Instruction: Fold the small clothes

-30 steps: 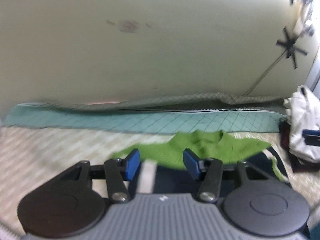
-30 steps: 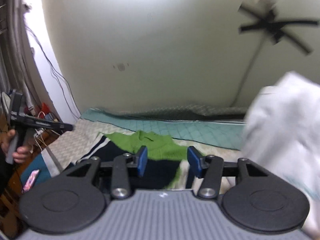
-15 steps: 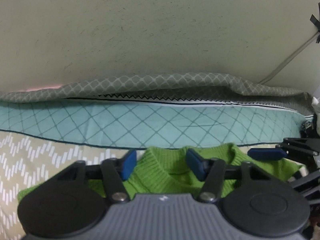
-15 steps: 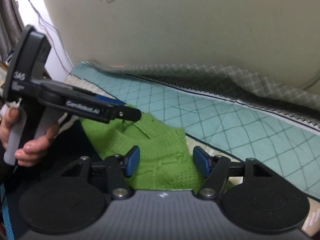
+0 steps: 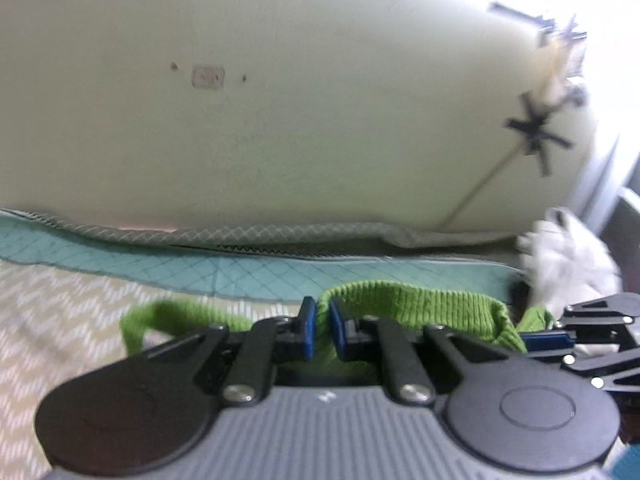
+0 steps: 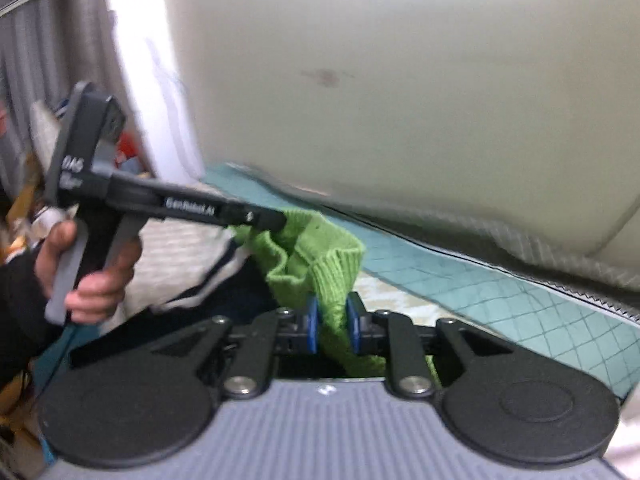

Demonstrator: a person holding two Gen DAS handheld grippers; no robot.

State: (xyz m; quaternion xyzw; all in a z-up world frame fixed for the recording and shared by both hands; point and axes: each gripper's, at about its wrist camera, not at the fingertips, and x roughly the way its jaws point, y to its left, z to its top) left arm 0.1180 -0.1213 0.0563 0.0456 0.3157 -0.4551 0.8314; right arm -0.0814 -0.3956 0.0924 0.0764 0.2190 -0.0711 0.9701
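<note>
**A:** What have you got on screen?

**B:** Biggest thing first: I'm over the bed with its quilted teal-and-grey cover (image 5: pixel 248 276) running along the cream wall (image 5: pixel 304 120). On it, lifted off the surface, is the green ribbed knit sweater (image 5: pixel 416 306), stretched between my two tools.

**A:** And the white heap?

**B:** A pile of white cloth (image 5: pixel 568 260) sits at the far right end of the bed, blurred.

**A:** Your left claw?

**B:** The left gripper (image 5: pixel 322 330) has its blue pads pressed together, pinching the sweater's ribbed edge.

**A:** Right one?

**B:** The right gripper (image 6: pixel 331 328) is closing, with a thick fold of the green knit squeezed between its pads. From that camera I also see the hand (image 6: pixel 90 268) gripping the left tool's handle.
</note>
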